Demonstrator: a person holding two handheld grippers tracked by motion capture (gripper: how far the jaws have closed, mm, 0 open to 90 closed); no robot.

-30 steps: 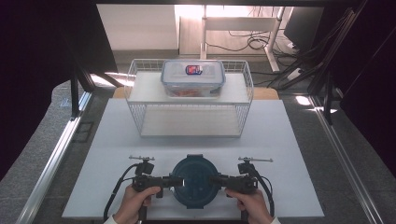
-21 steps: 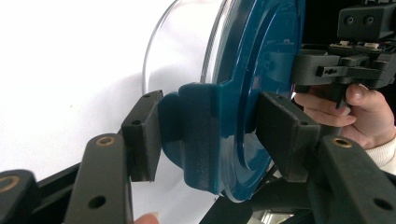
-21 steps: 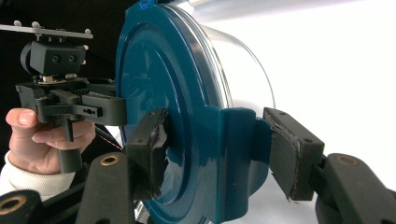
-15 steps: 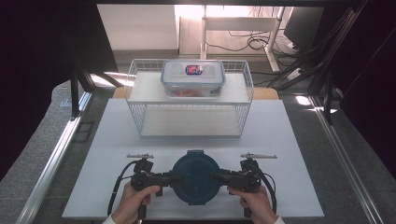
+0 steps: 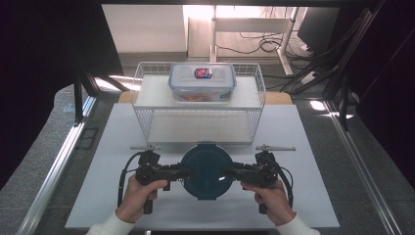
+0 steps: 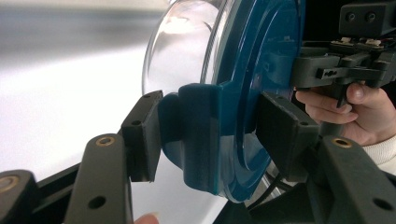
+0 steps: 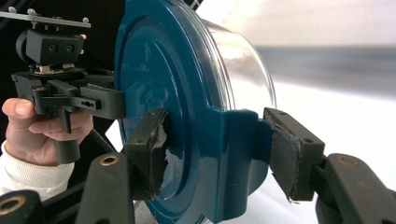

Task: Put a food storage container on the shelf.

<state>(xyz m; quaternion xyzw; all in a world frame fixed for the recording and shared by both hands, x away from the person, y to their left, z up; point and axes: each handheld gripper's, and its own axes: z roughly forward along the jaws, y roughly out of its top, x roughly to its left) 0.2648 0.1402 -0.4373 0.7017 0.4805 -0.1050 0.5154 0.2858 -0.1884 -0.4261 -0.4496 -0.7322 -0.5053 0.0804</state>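
Black tongs hold a round see-through bowl with a blue lid from both sides. The left gripper is clamped on a blue lid tab, and the right gripper is clamped on the tab across from it. The bowl sits over the near middle of the white table, between the two hands. Farther back stands a white wire basket. On top of it rests a clear box with a lid

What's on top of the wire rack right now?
A clear lidded box sits on the rack's upper shelf, something reddish showing through its wall. Its contents are too blurred to identify.
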